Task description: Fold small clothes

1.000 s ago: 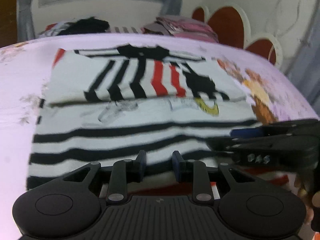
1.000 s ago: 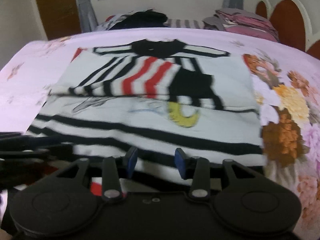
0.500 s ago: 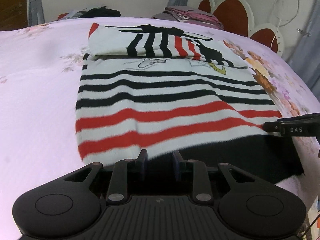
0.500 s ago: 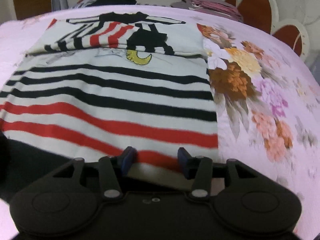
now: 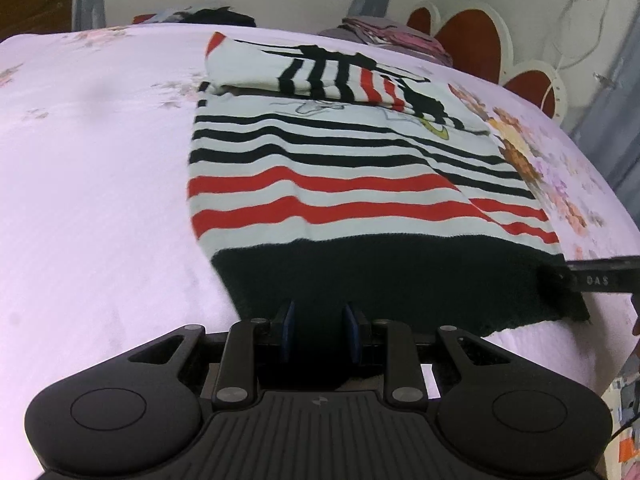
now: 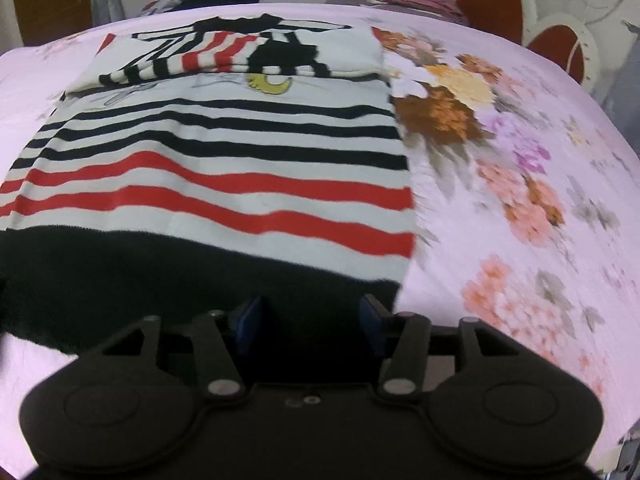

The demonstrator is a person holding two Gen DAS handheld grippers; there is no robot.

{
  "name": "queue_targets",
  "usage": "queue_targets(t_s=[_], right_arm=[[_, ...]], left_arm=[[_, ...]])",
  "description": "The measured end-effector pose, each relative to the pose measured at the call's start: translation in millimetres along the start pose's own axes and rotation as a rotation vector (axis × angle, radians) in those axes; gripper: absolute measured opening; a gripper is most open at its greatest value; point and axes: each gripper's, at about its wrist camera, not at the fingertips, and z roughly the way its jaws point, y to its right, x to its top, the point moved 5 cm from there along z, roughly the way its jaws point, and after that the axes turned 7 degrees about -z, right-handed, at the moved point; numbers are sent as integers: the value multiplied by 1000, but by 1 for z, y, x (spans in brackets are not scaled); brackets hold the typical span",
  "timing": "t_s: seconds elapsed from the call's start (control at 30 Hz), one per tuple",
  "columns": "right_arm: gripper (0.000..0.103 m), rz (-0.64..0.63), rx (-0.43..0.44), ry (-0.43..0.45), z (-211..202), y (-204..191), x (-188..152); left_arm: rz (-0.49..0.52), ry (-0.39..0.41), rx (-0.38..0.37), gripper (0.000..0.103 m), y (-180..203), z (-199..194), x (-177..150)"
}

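Knit fabric, soft and floppy, so I'd guess this striped sweater (image 5: pixel 360 168) weighs next to nothing and sags wherever it isn't held. It's spread flat on the pink floral bed (image 5: pixel 92 184), sleeves folded in across the chest at the far end.

Best grab spots look like the two corners of the black hem band (image 6: pixel 160 276), which seems thicker and less stretchy.

Left hand-held gripper (image 5: pixel 318 330) sits at the hem's near edge with its jaws a little apart; black on black there, so I can't tell if it's got any cloth. Right hand-held gripper (image 6: pixel 310 326) is clearly spread wide over the hem, holding nothing.

The hem edge itself hides under both grippers, and the right view is blurry.
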Motion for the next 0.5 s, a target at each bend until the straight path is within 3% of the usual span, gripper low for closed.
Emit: queue_targets(t_s=[0.23, 0.5], right_arm=[[56, 58, -10, 8, -14, 13, -14], [63, 117, -25, 0, -19, 29, -27]], left_arm=[[-80, 42, 1, 27, -19, -21, -2], [-175, -14, -30, 27, -34, -13, -14]])
